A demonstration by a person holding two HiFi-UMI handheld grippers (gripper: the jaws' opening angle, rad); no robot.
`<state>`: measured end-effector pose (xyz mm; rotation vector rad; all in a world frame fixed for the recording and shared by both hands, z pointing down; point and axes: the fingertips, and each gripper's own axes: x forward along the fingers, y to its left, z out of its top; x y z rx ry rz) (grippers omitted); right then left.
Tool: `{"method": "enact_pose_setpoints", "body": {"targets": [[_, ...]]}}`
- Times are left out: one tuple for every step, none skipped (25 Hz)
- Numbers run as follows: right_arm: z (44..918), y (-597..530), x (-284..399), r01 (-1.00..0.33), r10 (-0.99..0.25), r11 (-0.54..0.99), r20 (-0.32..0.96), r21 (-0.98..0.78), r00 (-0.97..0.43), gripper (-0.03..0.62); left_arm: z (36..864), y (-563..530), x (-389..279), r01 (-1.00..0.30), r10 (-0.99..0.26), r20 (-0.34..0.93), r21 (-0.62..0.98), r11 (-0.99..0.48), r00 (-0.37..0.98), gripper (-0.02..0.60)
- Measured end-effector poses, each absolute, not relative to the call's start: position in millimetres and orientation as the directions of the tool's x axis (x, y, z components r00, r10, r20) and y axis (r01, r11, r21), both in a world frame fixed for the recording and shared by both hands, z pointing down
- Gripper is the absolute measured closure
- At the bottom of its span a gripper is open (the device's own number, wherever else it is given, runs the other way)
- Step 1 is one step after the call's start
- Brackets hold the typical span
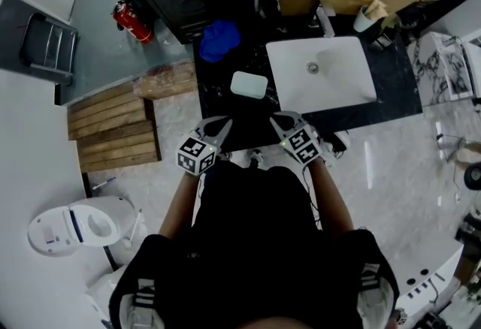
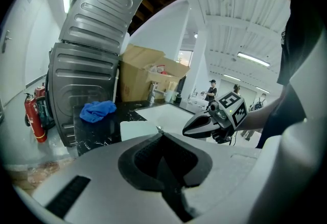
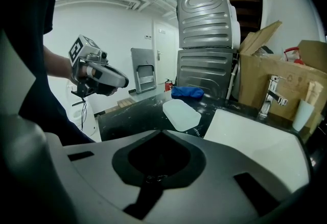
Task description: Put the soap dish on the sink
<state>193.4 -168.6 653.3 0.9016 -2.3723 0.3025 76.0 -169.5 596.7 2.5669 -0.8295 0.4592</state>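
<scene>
Soap dish not on the sink yet, both grippers empty

The pale soap dish (image 1: pixel 249 85) sat on the black counter (image 1: pixel 219 106) at frame center, just left of the white sink (image 1: pixel 353 87), below a blue cloth (image 1: pixel 219 40). The left gripper (image 1: pixel 222 125) and right gripper (image 1: pixel 279 120) hovered near the counter's lower edge, fingers (image 1: pixel 213 132) clenched on nothing.

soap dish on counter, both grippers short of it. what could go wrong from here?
1. Both the left hand-held gripper and right hand-held gripper look shut; approaching like that would likely shove the soap dish across the counter rather than grasp it.
2. The dish lies flat and low, so a pinch on its edge may slip.
3. Set inside the sink, it could slide toward the drain.
</scene>
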Motion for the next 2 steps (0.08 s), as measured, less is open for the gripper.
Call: {"method": "enact_pose_setpoints", "body": {"targets": [[653.5, -168.4, 193.8, -0.666, -0.534, 0.746, 0.59, -0.008, -0.606, 0.6, 596.0, -169.5, 76.6, -0.612, -0.48, 0.42, 0.273, -0.743, 0.77, 0.581], [653.6, -168.4, 194.2, -0.666, -0.533, 0.746, 0.59, -0.01, -0.606, 0.6, 595.4, -169.7, 77.0, -0.611, -0.48, 0.419, 0.273, -0.743, 0.771, 0.581]]}}
